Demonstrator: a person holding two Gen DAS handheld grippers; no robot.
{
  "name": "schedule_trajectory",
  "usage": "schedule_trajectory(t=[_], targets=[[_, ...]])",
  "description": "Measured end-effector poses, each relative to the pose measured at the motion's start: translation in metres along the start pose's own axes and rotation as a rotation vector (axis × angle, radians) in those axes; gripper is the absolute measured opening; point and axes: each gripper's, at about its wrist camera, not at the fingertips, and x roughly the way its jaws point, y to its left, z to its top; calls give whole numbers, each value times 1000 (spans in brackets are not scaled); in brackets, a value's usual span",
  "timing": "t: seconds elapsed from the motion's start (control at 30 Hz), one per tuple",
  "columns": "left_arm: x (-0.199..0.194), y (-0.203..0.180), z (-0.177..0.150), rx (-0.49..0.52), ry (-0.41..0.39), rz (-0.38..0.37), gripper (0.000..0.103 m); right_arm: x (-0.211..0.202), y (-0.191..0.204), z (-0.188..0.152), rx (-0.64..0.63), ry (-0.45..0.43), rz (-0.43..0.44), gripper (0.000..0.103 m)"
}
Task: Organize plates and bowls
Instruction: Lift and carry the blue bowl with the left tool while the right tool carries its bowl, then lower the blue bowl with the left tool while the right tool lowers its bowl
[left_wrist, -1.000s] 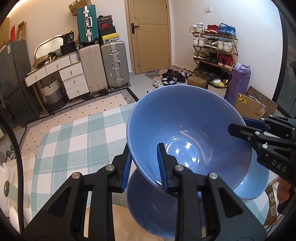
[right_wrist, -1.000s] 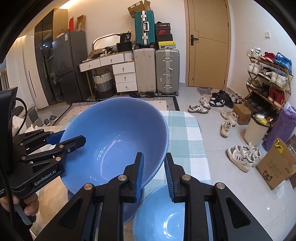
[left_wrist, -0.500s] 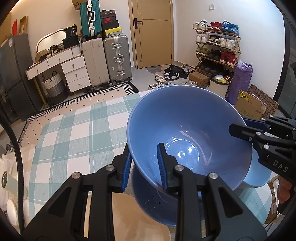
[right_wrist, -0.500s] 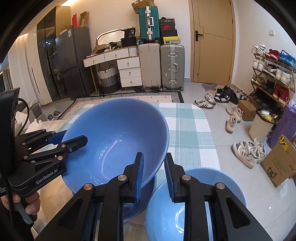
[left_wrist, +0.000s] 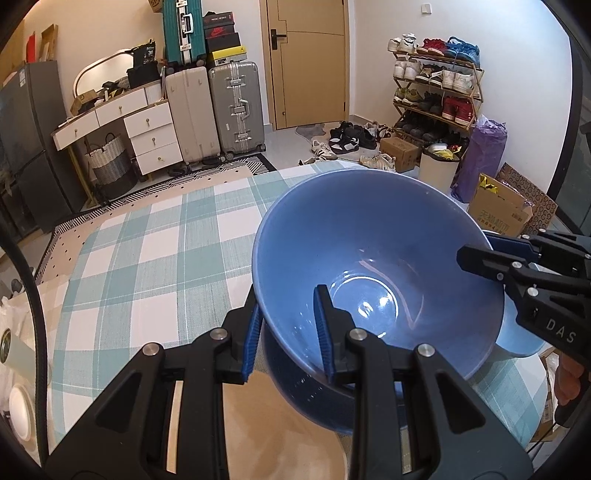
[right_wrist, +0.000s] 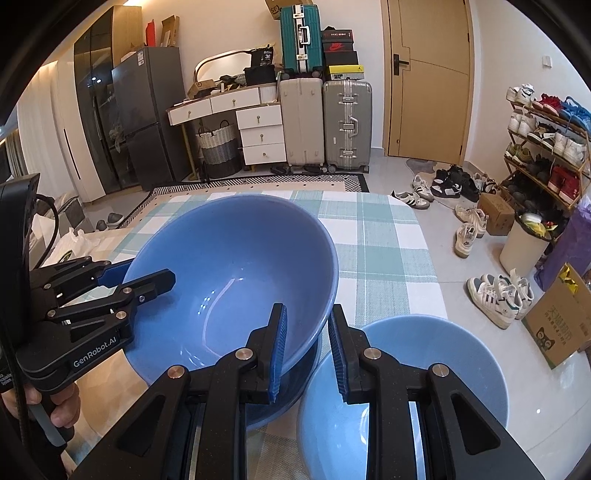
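Right wrist view: three blue bowls; left tongs (right_wrist: 146, 275), right tongs (right_wrist: 306, 349) both clamp top bowl (right_wrist: 236, 273) rim.

The left gripper (right_wrist: 147, 280) carries white lettering "GenRobot.AI" on its black side plate. The right gripper (left_wrist: 476, 254) carries white lettering "DAS" on its body; any further letters run out of view. A black bag (right_wrist: 263, 59) on the dresser shows the number "36". A red shoe box (right_wrist: 338, 46) bears a swoosh logo. Print on the cardboard box (left_wrist: 498, 218) is unreadable.
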Motion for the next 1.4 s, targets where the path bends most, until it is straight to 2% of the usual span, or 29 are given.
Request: schedule_trajectory(t=[0.43, 0.8, 1.4], targets=[[17, 5, -18, 2, 33, -3, 24, 6, 3, -16, -7, 27, -5, 23], [36, 5, -31, 26, 59, 29, 24, 19, 9, -29, -30, 56, -25, 24], [51, 2, -36, 66, 68, 71, 25, 30, 24, -33, -94, 57, -77, 27]])
